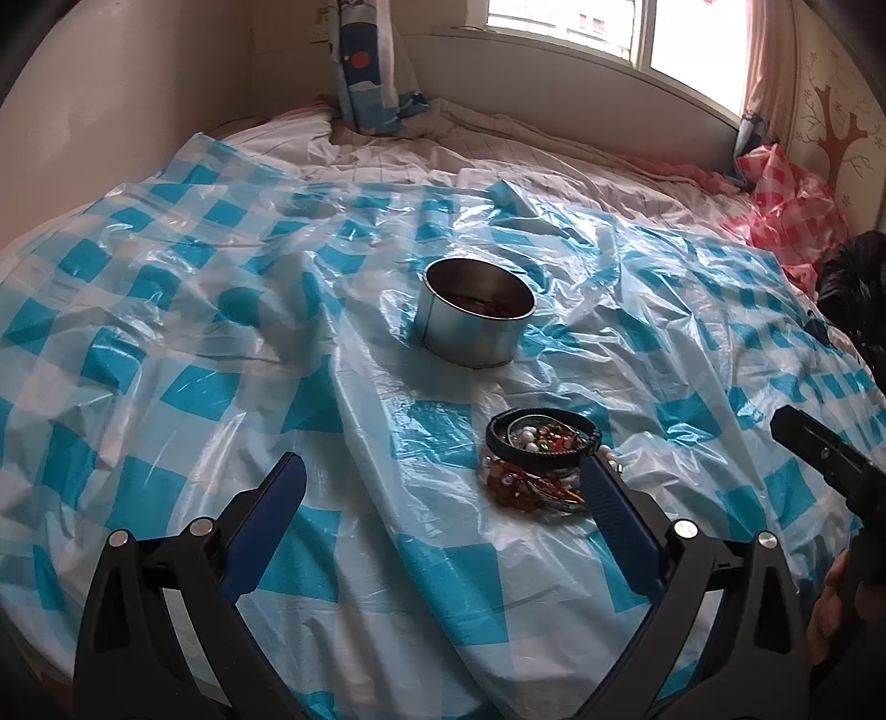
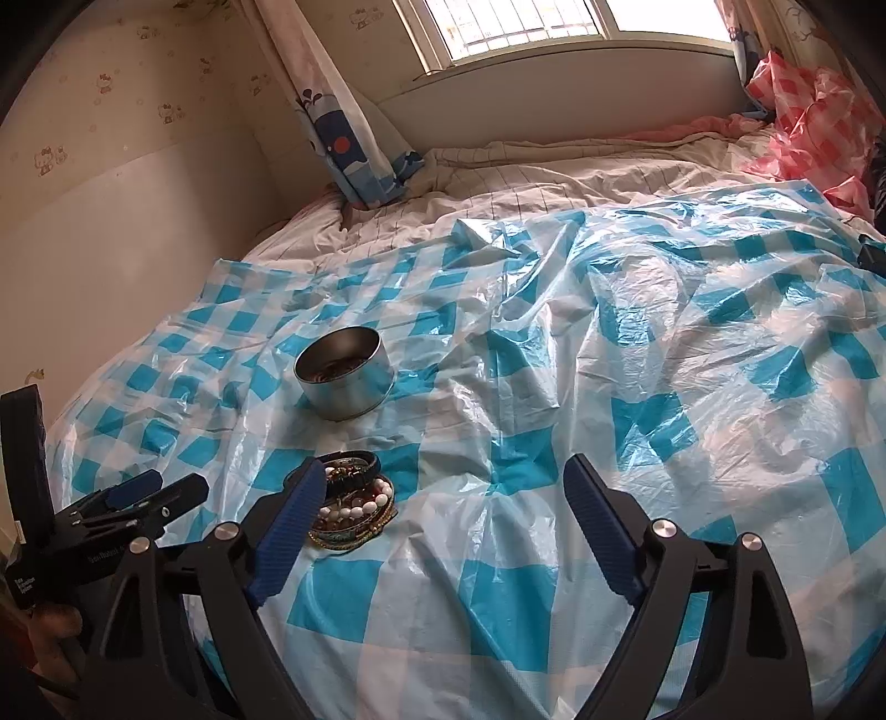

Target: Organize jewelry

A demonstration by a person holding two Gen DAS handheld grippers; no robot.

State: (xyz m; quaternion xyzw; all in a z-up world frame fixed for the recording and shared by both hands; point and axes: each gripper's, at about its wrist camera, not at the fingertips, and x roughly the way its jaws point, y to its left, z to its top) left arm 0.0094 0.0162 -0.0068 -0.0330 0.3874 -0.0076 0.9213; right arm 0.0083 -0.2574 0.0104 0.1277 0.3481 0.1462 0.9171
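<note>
Left gripper (image 1: 443,487) spread wide across the lower part of the left wrist view, blue-padded fingers far apart, nothing between them; right-hand fingertip (image 1: 601,476) overlapping the near edge of the pile of bracelets (image 1: 540,459), contact or mere overlap impossible to tell. Pile low and right of centre in that view: a black band on top, white, red and brown beads under it, lying on the blue-and-white checked plastic sheet (image 1: 221,343). Round metal tin (image 1: 476,313) above the pile, near mid-frame, upright and open-topped, something dark reddish inside, apart from the bracelets. Right gripper (image 2: 446,487) likewise wide open in the lower part of the right wrist view, holding nothing, only crumpled sheet (image 2: 637,387) between the pads; left-hand fingertip (image 2: 310,487) crossing in front of the bracelet pile (image 2: 357,507) at lower left, touching or not unclear. Tin (image 2: 346,379) above the pile, left of centre. Other gripper's black frame (image 2: 133,504) at the lower left edge. Curtain (image 2: 338,127) and window (image 2: 526,27) along the top, pink checked plastic (image 2: 808,122) at upper right.
</note>
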